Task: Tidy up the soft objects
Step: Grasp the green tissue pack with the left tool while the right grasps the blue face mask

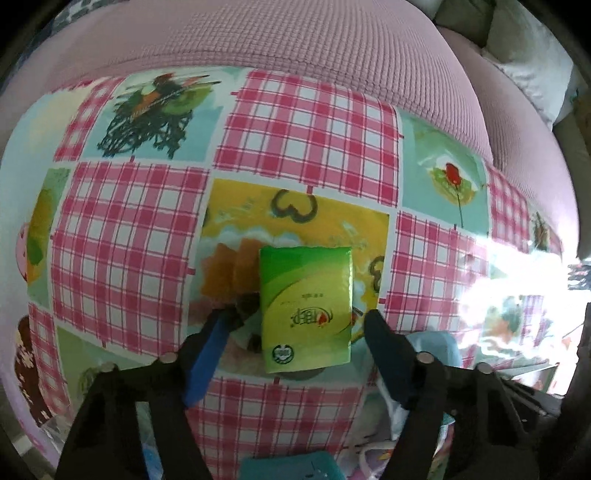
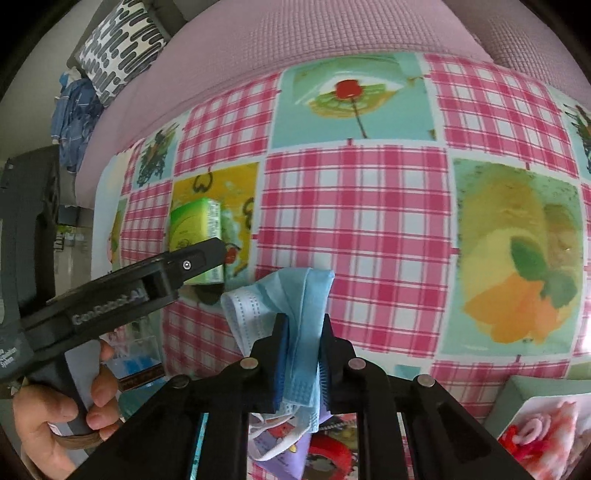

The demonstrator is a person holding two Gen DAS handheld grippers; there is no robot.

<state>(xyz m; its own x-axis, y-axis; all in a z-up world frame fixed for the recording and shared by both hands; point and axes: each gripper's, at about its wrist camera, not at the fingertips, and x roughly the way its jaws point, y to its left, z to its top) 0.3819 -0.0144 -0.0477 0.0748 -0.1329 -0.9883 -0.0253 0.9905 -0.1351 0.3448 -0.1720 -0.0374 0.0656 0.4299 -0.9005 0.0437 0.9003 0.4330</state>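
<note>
Patchwork-print oilcloth (image 1: 306,122) covers my worktop, filling both views, pink sofa (image 1: 295,33) along the top. Green tissue pack (image 1: 306,308) lies low centre in the left view, between my left gripper's (image 1: 306,321) jaws, parted and clear of its sides. In the right view, bottom centre, my right gripper (image 2: 303,354) has its jaws pinched tight on a crumpled blue face mask (image 2: 295,310).

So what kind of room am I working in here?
Probably a home living room: a table under a glossy pink-checked oilcloth stands against a pink textured sofa, with a patterned grey-and-white cushion nearby.
</note>
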